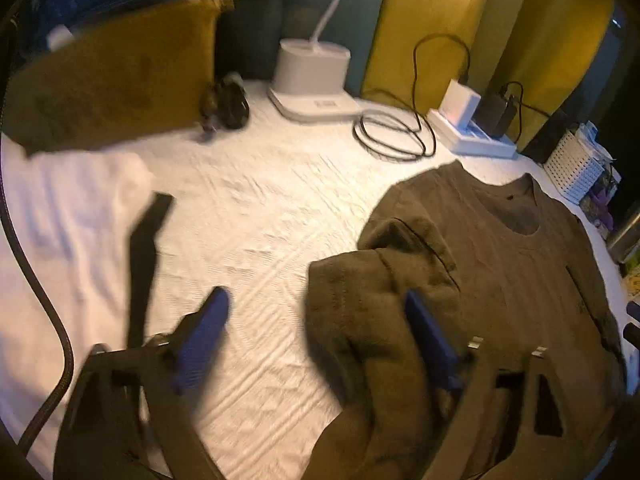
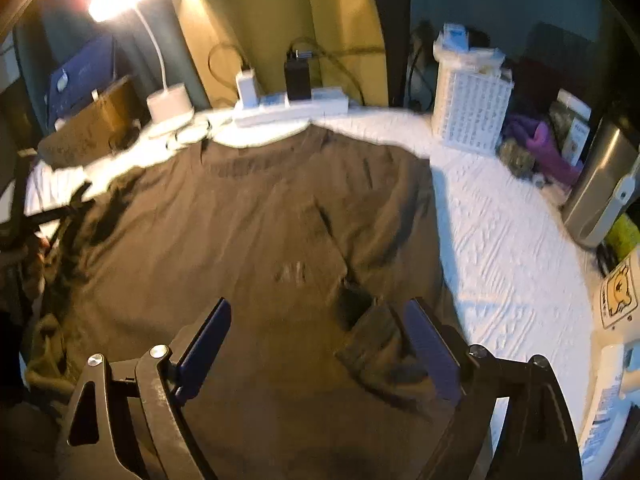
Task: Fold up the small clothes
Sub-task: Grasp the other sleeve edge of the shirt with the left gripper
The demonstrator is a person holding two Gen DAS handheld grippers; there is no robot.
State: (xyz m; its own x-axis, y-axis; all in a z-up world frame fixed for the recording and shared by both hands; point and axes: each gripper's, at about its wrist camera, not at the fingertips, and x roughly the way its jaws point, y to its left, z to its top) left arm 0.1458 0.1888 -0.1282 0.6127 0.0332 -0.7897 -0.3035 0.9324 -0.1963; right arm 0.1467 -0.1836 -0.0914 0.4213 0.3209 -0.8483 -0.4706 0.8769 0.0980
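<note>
Nearest in the left wrist view, the left gripper [image 1: 316, 332] stands with its blue fingers [image 1: 202, 338] spread wide: one is over bare white sheet [image 1: 256, 208], the other lies against a raised, bunched fold of the olive T-shirt [image 1: 500, 264], which sits between the fingers on that side but is not pinched. That placement reads as lining up on the shirt's side edge, probably to take hold for a fold inward, though the blur leaves it unclear whether the cloth touches the pad. In the right wrist view the right gripper [image 2: 320, 344] is likewise parted, holding nothing; a small rumpled flap of the shirt lies just inside its right-hand finger [image 2: 434, 354], while flat fabric fills the gap. Beyond both sets of fingers the shirt spreads face up, collar away, laid out so its sides can be turned in. Past the collar, a power strip [image 2: 292, 110] with chargers, a lit desk lamp [image 2: 168, 100] and a white perforated basket [image 2: 470, 108] line the far edge.
</note>
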